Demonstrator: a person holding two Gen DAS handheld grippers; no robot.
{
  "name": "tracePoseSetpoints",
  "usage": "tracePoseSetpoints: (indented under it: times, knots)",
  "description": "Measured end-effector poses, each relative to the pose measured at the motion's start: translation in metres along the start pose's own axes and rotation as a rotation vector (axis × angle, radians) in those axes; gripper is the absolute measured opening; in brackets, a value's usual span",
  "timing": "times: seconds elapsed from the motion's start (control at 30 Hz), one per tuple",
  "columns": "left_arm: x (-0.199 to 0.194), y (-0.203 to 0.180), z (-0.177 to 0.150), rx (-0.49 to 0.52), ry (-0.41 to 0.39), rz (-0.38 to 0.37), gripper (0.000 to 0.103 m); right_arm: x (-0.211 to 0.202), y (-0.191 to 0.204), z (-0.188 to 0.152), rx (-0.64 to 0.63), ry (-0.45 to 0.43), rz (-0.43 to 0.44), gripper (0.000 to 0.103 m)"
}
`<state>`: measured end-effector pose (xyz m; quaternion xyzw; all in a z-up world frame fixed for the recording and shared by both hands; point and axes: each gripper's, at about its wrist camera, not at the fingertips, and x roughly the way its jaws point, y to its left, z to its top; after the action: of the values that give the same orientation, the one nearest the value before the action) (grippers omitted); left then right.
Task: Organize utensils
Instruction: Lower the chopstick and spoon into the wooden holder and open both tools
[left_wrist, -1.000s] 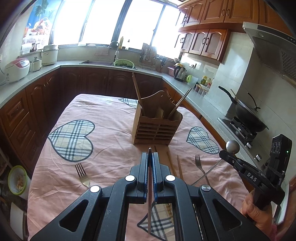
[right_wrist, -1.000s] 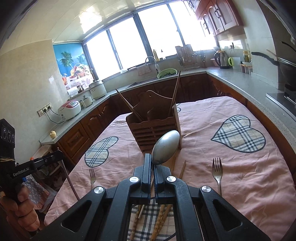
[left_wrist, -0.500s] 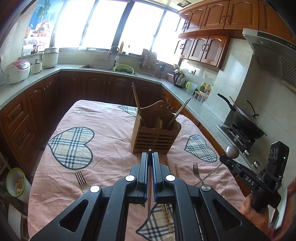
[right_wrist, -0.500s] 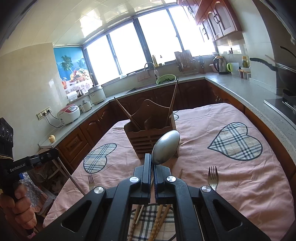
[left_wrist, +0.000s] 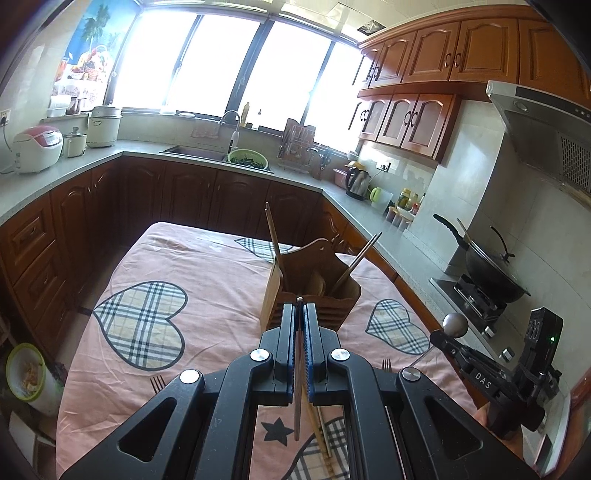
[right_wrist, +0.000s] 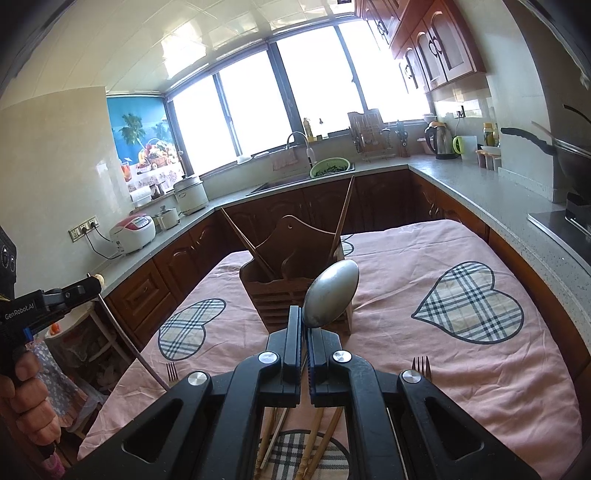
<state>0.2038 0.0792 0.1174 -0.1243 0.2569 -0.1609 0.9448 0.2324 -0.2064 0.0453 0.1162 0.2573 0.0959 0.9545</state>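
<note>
While the left gripper (left_wrist: 300, 314) clamps a thin wooden chopstick (left_wrist: 297, 373), its fingers hide part of the slatted wooden utensil holder (left_wrist: 314, 291) on the pink tabletop (left_wrist: 221, 280). Right view: right gripper (right_wrist: 305, 325) pinches a metal spoon (right_wrist: 331, 291), blocking the holder; loose chopsticks (right_wrist: 317, 443) below are cut off.

Both grippers, left (left_wrist: 300, 314) and right (right_wrist: 305, 325), point slightly downward (fingers clamped).

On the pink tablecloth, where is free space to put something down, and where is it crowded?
Free: the cloth left of the wooden holder, around the big plaid heart; also right of the holder, around the plaid heart toward the counter. Crowded: the near edge, with loose chopsticks between the two forks, under both tongs.
</note>
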Motion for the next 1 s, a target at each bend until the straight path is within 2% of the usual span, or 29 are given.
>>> tracePoseSetpoints:
  times: [0.5, 0.83, 1.0]
  knots:
    - [0.03, 0.013, 0.033, -0.025, -0.101, -0.046, 0.003, 0.024, -0.003, 0.035, -0.042, -0.059, -0.018, 0.002]
    - [0.061, 0.015, 0.06, -0.004, -0.227, -0.058, 0.003, 0.044, -0.006, 0.073, -0.067, -0.145, -0.049, 0.002]
    - [0.089, 0.017, 0.071, -0.003, -0.286, -0.046, 0.003, 0.064, -0.007, 0.092, -0.089, -0.18, -0.069, 0.002]
